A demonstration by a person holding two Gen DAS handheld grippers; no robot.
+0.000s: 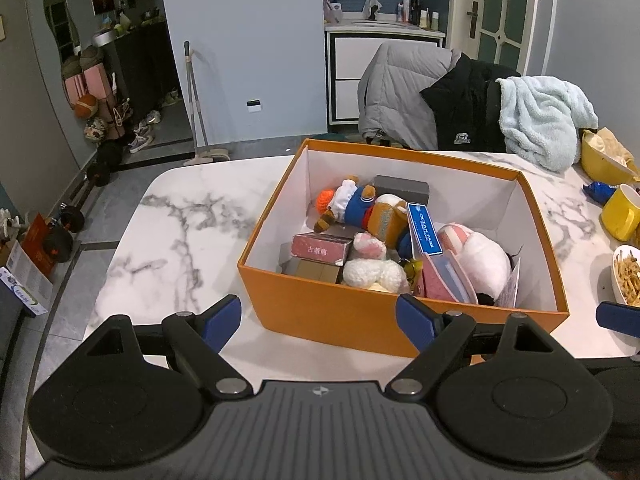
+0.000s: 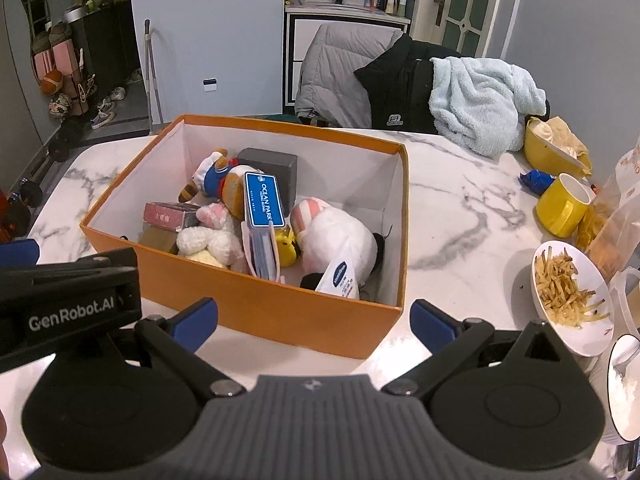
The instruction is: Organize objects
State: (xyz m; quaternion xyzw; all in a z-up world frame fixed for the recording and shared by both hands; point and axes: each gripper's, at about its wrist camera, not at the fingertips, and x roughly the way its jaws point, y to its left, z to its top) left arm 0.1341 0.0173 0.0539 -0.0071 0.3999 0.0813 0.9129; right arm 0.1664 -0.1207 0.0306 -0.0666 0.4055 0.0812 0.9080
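An orange cardboard box point(image 1: 344, 320) point(image 2: 256, 304) stands on the white marble table point(image 1: 188, 232) point(image 2: 460, 224). It holds plush toys, a blue Ocean Park tag point(image 2: 262, 199), a pink small box point(image 1: 320, 249), a grey box point(image 1: 402, 188) and a big white plush point(image 2: 340, 236). My left gripper point(image 1: 318, 320) is open and empty, just in front of the box's near wall. My right gripper point(image 2: 314, 320) is open and empty, also at the near wall. The left gripper's body point(image 2: 68, 304) shows at the left of the right wrist view.
To the right stand a yellow mug point(image 2: 564, 204), a yellow bowl point(image 2: 548, 152), a white plate of fries point(image 2: 568, 296) and a plastic bag point(image 2: 616, 216). Jackets and a light blue fleece point(image 2: 480, 100) hang on chairs behind the table.
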